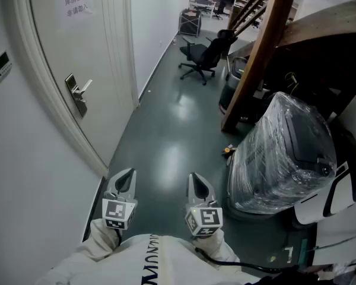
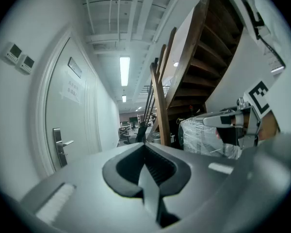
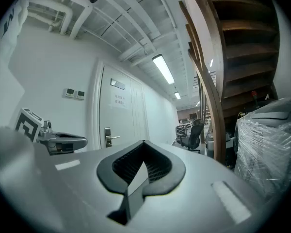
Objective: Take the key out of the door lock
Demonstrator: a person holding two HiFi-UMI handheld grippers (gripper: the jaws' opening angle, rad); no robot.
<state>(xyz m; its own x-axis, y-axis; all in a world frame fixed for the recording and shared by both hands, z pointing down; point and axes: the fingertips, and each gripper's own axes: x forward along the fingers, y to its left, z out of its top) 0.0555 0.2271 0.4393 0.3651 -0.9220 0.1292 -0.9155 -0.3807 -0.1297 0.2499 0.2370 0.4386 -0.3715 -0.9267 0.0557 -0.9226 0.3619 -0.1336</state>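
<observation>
The silver lock plate with lever handle [image 1: 77,94] sits on the white door [image 1: 104,40]; a key in it is too small to make out. Both claws hang well away from the door, over the dark green floor [image 1: 166,129]. The left claw [image 1: 126,178] is nearer the door, the right claw [image 1: 197,183] farther from it. Each is pinched together and holds nothing.

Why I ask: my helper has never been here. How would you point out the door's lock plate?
Find the white door on the corridor's left wall. On its near edge, below the paper notice, sits a narrow metal lock plate with a lever handle. It is the only metal fitting there; the wall panels beside the frame are white.
</observation>
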